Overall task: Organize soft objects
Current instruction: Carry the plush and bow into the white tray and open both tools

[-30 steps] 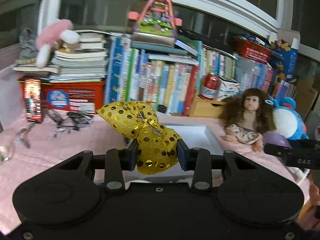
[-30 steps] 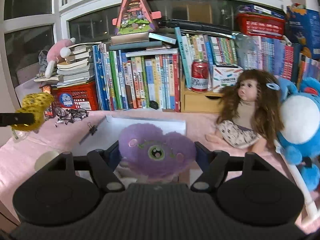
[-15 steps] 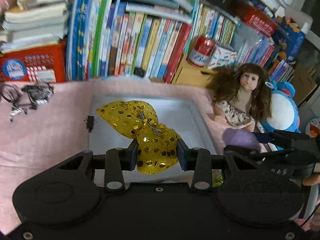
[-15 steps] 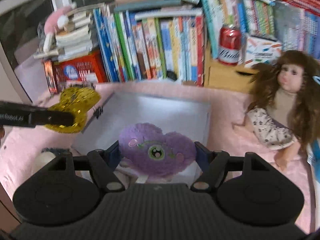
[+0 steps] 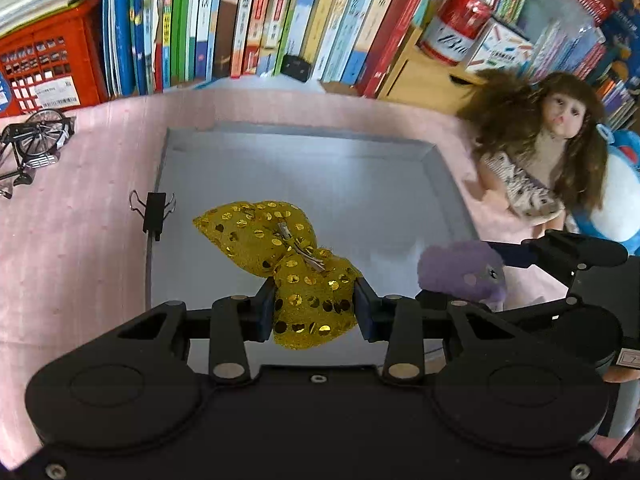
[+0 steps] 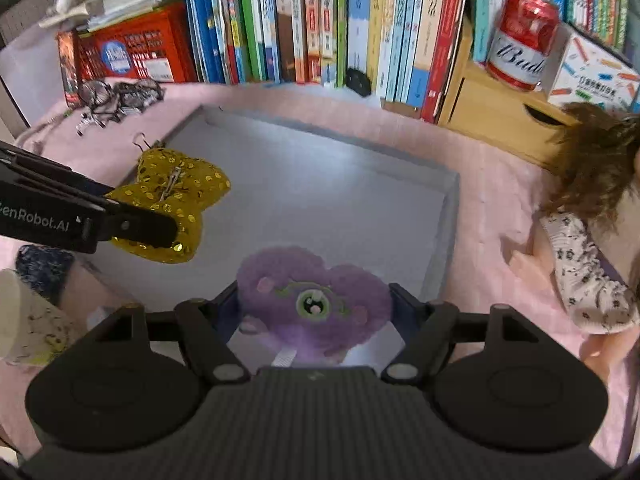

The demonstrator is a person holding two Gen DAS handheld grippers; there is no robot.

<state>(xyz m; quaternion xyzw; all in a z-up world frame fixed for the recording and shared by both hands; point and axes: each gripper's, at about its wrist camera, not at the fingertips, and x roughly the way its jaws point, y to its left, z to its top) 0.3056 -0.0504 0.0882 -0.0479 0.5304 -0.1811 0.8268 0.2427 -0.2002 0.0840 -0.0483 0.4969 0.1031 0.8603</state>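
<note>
The left tool (image 6: 132, 220) carries the white lettering "enRobot.AI" along its side in the right wrist view, and the red can (image 6: 520, 46) behind the grey tray (image 5: 452, 184) shows a script beginning "Bud". Upright books (image 5: 256, 20) line the counter's (image 5: 72, 240) back edge beyond the tray, with a red crate (image 5: 44, 68) at their left end. A long-haired doll (image 5: 548, 160) lies just right of the tray, a blue plush (image 5: 620, 204) behind it. A black binder clip (image 5: 154, 212) sits on the tray's left rim. The left tool (image 5: 314, 308), tilted steeply down over the tray, is clamped narrowly on the gold sequinned bow (image 5: 280, 256). The right tool (image 6: 314, 308), likewise angled down over the tray's near right side, grips the purple plush heart (image 6: 312, 300) between wider-set jaws.
</note>
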